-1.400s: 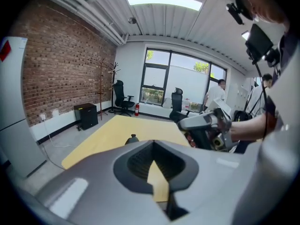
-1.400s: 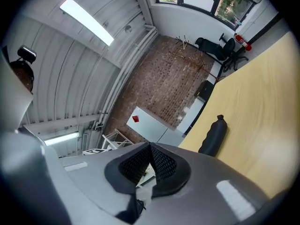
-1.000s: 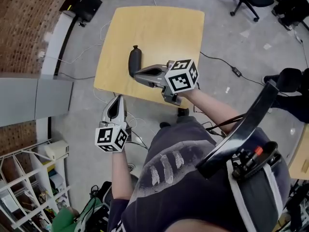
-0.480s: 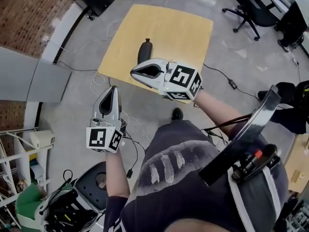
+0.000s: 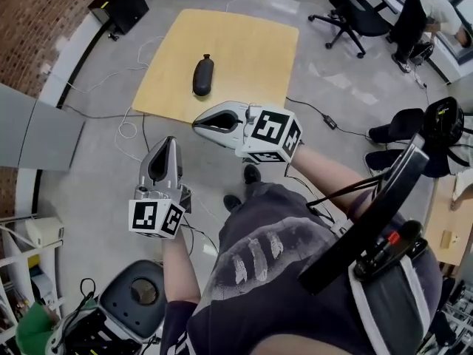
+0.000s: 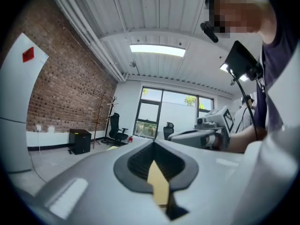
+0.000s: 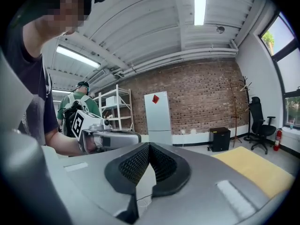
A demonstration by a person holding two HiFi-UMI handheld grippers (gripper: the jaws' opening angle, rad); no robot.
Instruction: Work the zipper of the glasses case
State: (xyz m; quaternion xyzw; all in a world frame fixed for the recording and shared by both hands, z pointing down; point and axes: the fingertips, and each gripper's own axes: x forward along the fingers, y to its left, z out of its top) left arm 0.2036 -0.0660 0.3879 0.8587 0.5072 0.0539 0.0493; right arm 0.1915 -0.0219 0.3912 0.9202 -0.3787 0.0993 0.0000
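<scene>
Both tools are closed with nothing in them: the left tool and the right tool each show their pads pressed together in their own views, with only the room beyond. I hold them over the floor, well short of the counter. The glasses case lies loose on the counter's near-left part, dark and oblong; its zipper is too small for me to make out from here.

My worry is the grip. Nothing pins the case, so if I tug the slider with one tool before the other clamps the body, I expect the whole case to slide, perhaps off the near edge. Coming in with the jaws closed would only shove it away. I also cannot tell which end the pull sits at, so a blind pinch may catch fabric.

White cables loop on the floor between me and the counter, a snag for my feet. A black box and office chairs stand well apart.
</scene>
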